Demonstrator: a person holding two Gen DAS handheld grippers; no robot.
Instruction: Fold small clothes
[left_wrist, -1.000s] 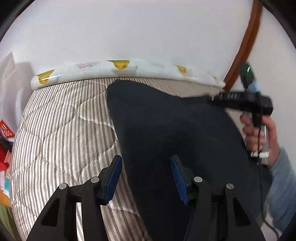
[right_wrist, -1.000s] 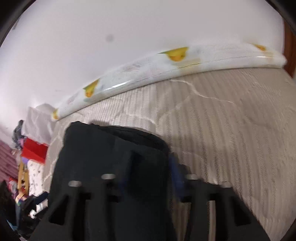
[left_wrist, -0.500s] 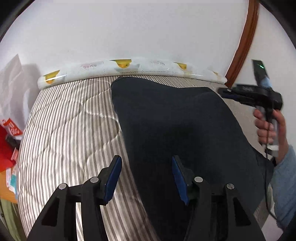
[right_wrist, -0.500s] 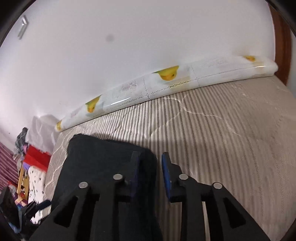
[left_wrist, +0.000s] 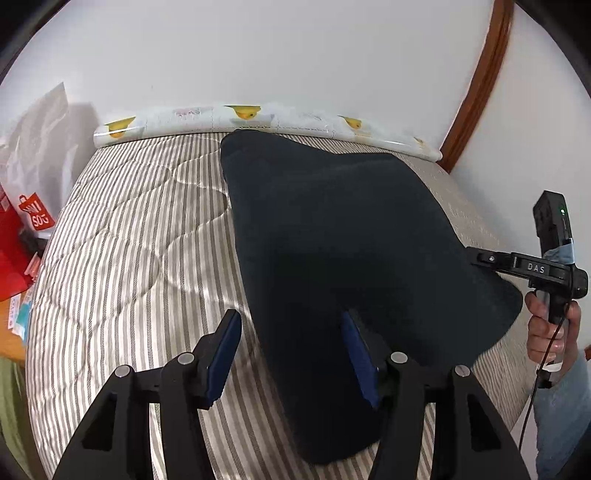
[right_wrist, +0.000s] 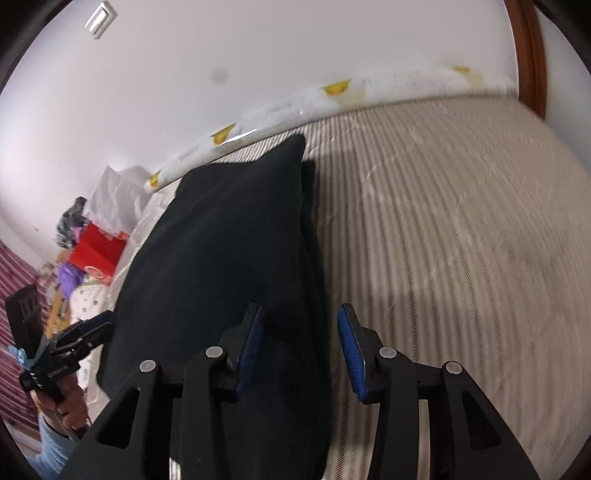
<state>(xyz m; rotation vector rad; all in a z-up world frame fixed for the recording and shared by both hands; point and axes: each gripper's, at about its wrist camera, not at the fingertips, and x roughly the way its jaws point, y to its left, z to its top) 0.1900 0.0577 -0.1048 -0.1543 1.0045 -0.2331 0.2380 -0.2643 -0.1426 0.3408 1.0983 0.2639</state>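
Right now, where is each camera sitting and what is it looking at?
Left wrist: sits on the left gripper, looks down its open fingers at the dark garment on the striped bed; the right hand shows.
Right wrist: sits on the right gripper, fingers opening around the garment's edge; the left hand shows.
Both share garment, bed, wall.

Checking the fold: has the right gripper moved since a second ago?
Yes. In the left wrist view the right gripper slid down the dark garment's right edge, away from the duck-print roll.
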